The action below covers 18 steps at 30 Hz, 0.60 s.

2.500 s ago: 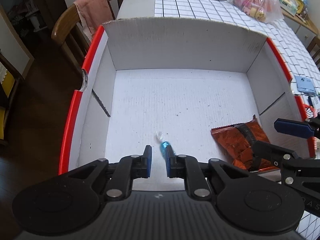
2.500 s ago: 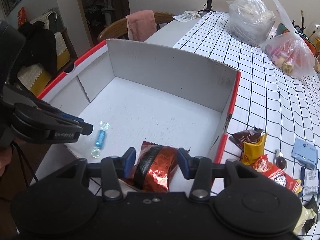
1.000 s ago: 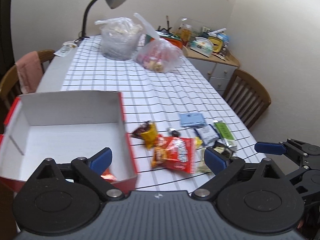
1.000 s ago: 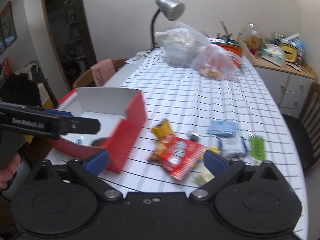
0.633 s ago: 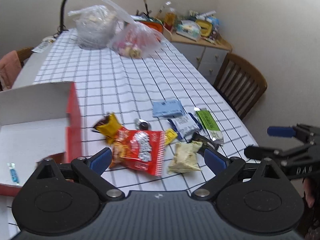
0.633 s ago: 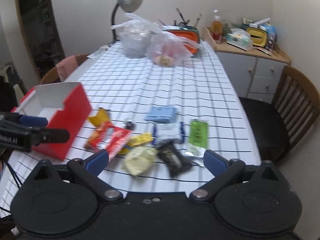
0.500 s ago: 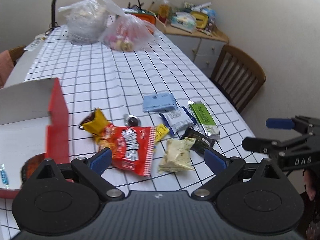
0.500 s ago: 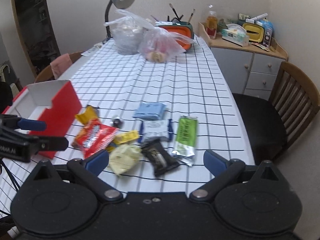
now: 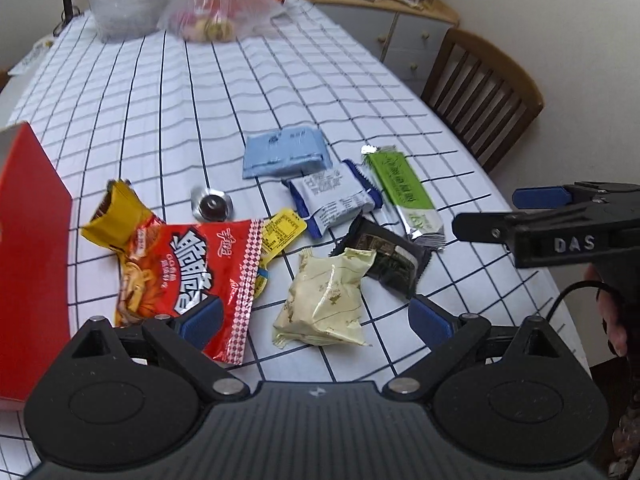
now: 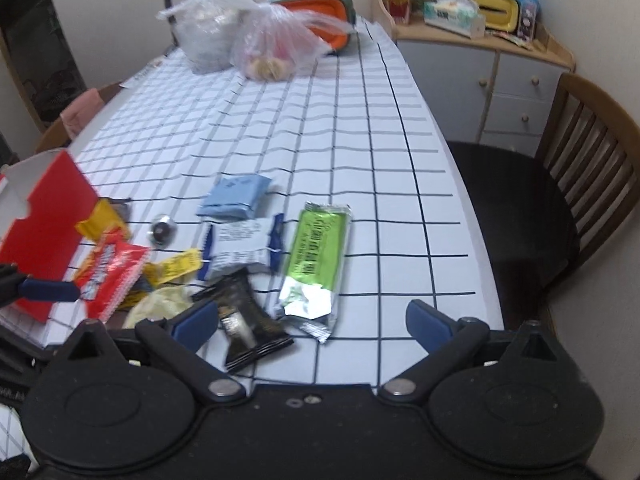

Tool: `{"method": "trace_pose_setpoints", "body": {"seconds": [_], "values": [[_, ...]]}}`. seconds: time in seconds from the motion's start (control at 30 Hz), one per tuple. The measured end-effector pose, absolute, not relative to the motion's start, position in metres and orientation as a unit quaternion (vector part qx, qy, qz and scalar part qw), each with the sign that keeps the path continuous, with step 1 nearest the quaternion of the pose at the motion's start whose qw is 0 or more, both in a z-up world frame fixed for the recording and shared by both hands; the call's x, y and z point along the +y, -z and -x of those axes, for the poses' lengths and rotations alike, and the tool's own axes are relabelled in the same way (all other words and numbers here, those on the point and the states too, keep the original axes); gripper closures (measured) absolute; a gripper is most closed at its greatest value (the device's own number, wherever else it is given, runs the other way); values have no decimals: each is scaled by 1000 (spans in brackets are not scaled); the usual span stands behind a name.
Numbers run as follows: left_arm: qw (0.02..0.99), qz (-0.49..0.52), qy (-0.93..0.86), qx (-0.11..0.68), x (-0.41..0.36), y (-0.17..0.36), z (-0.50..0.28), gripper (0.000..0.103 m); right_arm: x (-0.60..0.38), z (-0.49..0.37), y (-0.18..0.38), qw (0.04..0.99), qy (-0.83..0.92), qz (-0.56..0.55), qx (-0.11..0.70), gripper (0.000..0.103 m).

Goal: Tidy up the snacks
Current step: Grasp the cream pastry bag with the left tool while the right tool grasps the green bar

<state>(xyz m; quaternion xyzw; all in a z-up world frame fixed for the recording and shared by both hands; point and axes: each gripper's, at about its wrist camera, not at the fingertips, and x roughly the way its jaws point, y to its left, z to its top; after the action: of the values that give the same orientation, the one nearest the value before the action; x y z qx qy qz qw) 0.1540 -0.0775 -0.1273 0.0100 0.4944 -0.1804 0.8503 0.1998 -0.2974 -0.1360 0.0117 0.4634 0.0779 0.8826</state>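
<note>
Left gripper (image 9: pixel 314 318) and right gripper (image 10: pixel 312 320): jaws spread wide, empty, above snack packets (image 9: pixel 324 304) on table (image 9: pixel 160 92).

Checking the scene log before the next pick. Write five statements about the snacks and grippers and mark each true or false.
1. The left gripper is open and holds nothing. True.
2. The green packet lies inside the red box. False: it lies on the checked tablecloth, away from the box.
3. The pale cream packet overlaps the black packet. True.
4. The right gripper is shut on the black packet. False: its jaws are wide open and empty.
5. The light blue packet lies nearer the left gripper than the big red packet. False: it lies farther up the table.
</note>
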Motion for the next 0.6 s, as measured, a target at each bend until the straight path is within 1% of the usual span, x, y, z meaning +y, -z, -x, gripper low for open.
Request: {"method": "trace_pose_setpoints", "body": {"seconds": [0.13, 0.23, 0.27, 0.3, 0.33, 0.43, 0.5, 0.57, 0.6], "values": [[844, -12, 177, 507, -86, 138, -164, 4, -300, -221, 152, 875, -69, -13, 479, 8], [841, -18, 173, 512, -93, 145, -169, 5, -299, -235, 164, 870, -64, -8, 489, 13], [840, -20, 172, 514, -94, 147, -170, 6, -297, -238, 167, 867, -66, -5, 493, 16], [839, -21, 171, 517, -96, 149, -172, 9, -294, -242, 170, 865, -69, -1, 496, 21], [837, -23, 169, 519, -97, 151, -173, 10, -292, -244, 172, 864, -71, 3, 498, 23], [832, -27, 169, 527, -101, 157, -176, 20, -285, -249, 176, 864, -74, 13, 498, 25], [829, -29, 170, 532, -103, 160, -178, 31, -282, -251, 178, 864, -74, 18, 499, 31], [826, -30, 172, 536, -106, 162, -178, 38, -280, -254, 181, 863, -73, 20, 499, 35], [825, -32, 172, 537, -107, 162, -178, 39, -279, -254, 182, 863, -72, 21, 499, 38]]}}
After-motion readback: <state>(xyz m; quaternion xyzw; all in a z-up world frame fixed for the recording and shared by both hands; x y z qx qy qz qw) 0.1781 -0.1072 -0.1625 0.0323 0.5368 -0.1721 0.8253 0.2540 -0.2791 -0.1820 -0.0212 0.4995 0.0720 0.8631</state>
